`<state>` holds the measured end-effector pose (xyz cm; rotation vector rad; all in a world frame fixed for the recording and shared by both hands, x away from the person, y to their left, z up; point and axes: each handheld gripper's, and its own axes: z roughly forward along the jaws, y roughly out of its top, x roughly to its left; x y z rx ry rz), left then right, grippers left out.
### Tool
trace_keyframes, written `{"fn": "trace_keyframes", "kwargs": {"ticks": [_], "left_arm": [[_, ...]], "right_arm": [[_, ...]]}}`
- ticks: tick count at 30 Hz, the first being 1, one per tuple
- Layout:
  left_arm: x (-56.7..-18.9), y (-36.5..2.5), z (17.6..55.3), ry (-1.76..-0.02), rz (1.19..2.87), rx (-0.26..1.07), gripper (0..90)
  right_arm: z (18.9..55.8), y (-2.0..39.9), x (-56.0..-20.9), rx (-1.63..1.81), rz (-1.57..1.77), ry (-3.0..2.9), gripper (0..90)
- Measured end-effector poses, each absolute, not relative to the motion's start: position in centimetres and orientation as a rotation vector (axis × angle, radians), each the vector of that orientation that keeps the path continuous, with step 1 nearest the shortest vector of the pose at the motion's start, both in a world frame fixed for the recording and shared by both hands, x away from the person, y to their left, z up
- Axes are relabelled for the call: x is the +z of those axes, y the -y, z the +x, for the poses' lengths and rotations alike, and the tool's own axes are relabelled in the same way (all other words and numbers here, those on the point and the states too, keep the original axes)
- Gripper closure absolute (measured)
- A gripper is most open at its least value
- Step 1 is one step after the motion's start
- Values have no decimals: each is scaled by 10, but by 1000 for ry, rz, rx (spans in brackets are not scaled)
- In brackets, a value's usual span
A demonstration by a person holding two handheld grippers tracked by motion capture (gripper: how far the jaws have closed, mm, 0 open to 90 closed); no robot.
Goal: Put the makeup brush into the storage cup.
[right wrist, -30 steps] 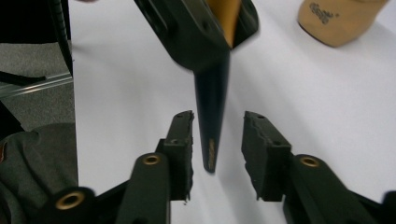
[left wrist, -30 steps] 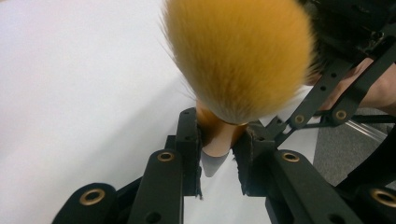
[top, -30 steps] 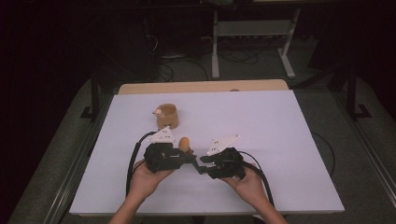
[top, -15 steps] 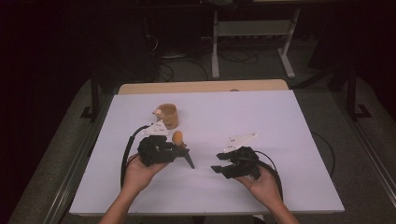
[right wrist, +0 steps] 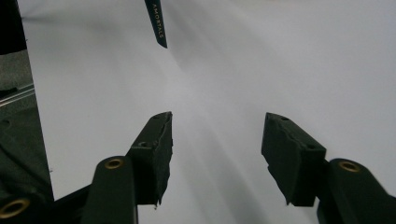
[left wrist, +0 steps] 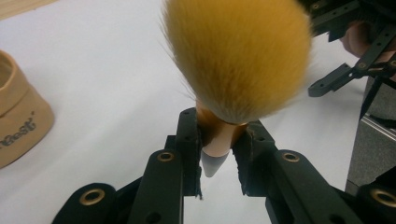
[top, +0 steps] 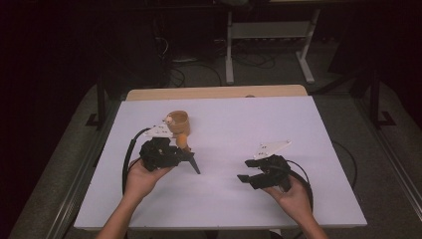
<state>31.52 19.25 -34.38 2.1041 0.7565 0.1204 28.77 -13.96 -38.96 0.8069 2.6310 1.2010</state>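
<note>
A make-up brush with a fluffy orange head and a dark pointed handle is clamped at its copper neck by my left gripper, which is shut on it. In the high view the left gripper sits left of centre, the brush head toward the back and the handle slanting right. My right gripper hovers to the right, apart from the brush. Its jaws have just been opening, with nothing between them. The handle tip shows ahead of it.
A tan round container stands just behind the left gripper, also at the left edge of the left gripper view. The white tabletop has a wooden strip along its far edge. Desk legs and cables lie on the floor beyond.
The two grippers were together at the brush; the right one has opened, let go of the handle and drawn away to the right. The left has shifted left and back with the brush.
</note>
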Motion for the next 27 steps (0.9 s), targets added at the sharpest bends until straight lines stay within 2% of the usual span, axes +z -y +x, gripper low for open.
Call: {"fn": "trace_keyframes", "kwargs": {"ticks": [8, 27], "left_arm": [[-341, -203, 323, -788, 2095, 123, 728], [-331, -218, 337, -835, 2081, 149, 728]], "right_arm": [[288, 150, -391, 1178, 836, -2630, 370], [284, 180, -389, 1177, 926, -2574, 342]]}}
